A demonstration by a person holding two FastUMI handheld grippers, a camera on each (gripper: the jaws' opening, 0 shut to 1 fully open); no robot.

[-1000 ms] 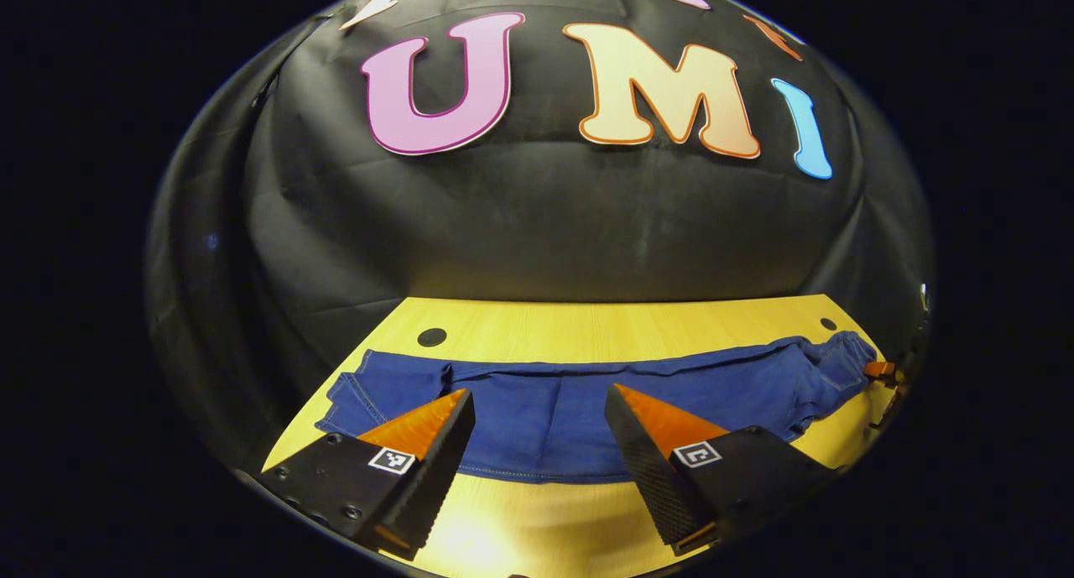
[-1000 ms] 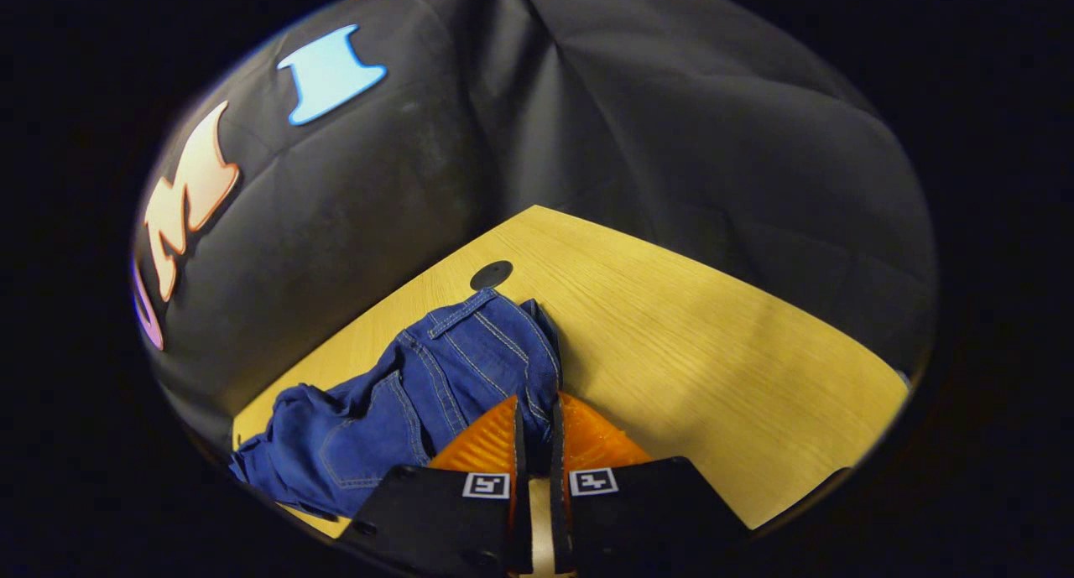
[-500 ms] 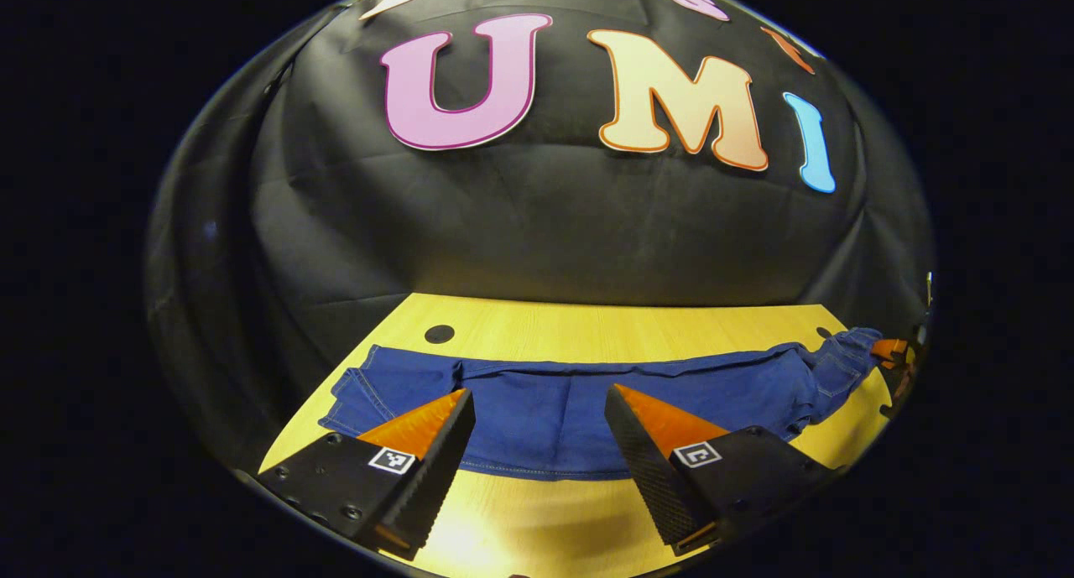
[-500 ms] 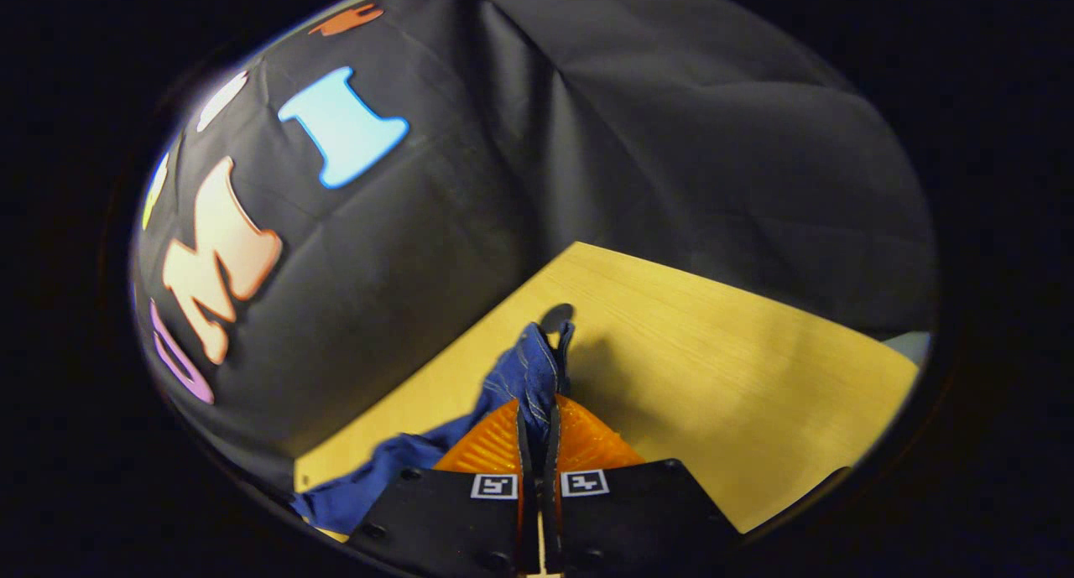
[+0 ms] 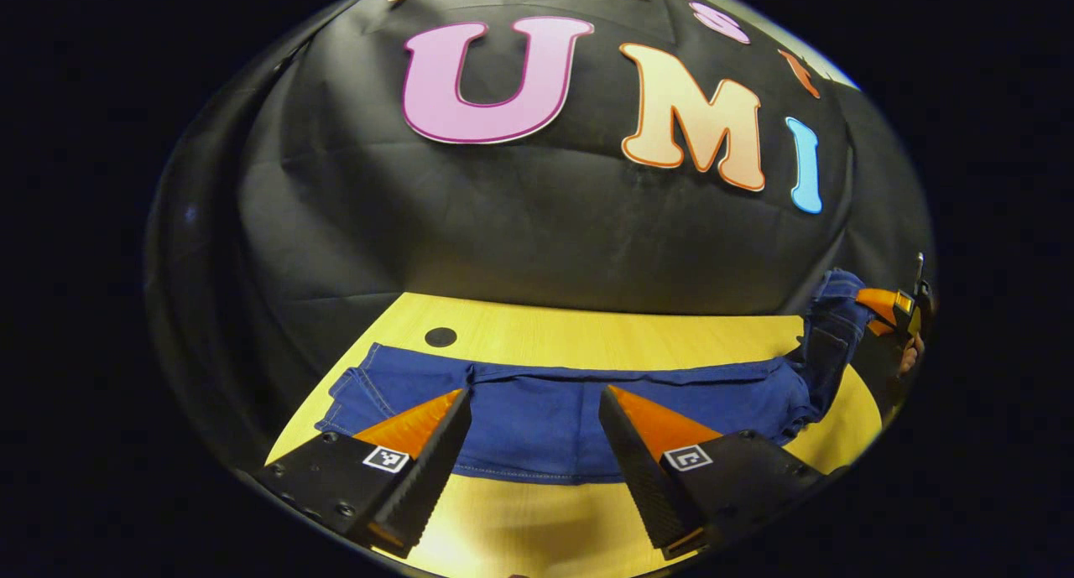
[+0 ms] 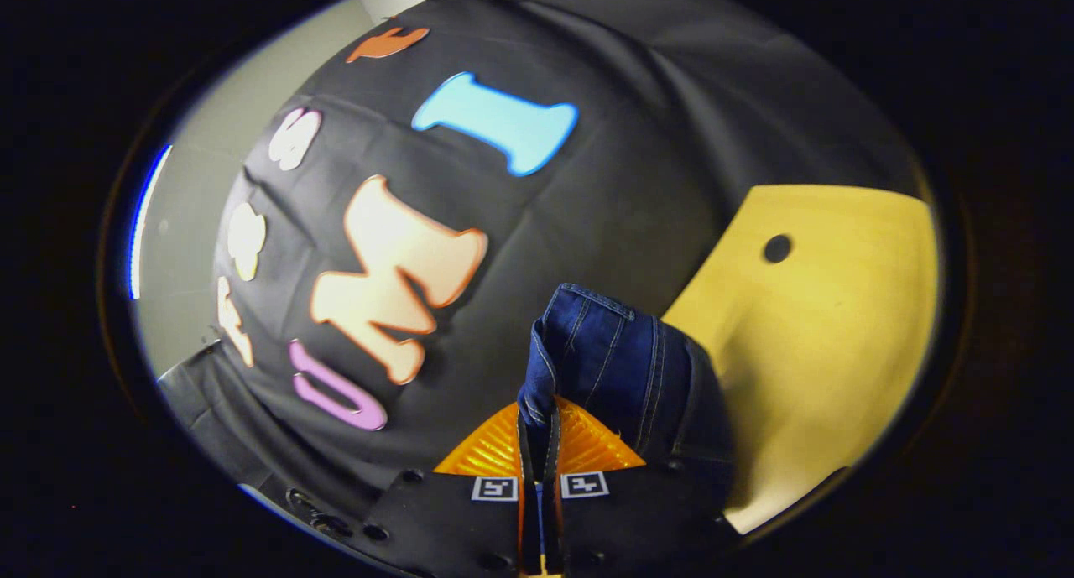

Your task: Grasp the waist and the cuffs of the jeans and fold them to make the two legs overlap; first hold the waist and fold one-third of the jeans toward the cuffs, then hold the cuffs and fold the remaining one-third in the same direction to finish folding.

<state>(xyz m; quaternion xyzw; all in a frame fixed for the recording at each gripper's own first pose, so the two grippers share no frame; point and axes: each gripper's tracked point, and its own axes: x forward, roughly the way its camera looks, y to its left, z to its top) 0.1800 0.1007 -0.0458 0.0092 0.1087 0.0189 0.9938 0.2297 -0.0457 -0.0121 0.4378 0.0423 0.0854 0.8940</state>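
We are finding the jeans (image 5: 545,410) lying flat on the worktop (image 5: 587,335), their long axis running left to right across the lower middle of the left gripper view. The cuffs (image 5: 357,389) are resting at the lower left of that frame, close to a dark round hole (image 5: 440,337) in the worktop. The waist end (image 5: 831,318) is rising off the surface at the right edge of the frame, where the denim is hanging in a bunched fold.

We are seeing the right gripper (image 6: 537,444) closed, both fingers pressing on a fold of the waist (image 6: 604,360), which is standing up just ahead of the jaws in the lower centre of the right gripper view. That same gripper is appearing far off at the right edge of the left gripper view, with part of the hand that is holding it.

We are noting the left gripper (image 5: 533,410) with its jaws wide apart and holding nothing, poised over the middle of the legs, the near hem edge lying between and just beyond its fingers.

We are judging that the coming move turns on this: the cuffs are lying to the left of the open jaws along the garment's length, so the left gripper is the nearer one to them, while the waist is already in the right gripper's charge. We are regarding the leg-over-leg fold as not yet made.
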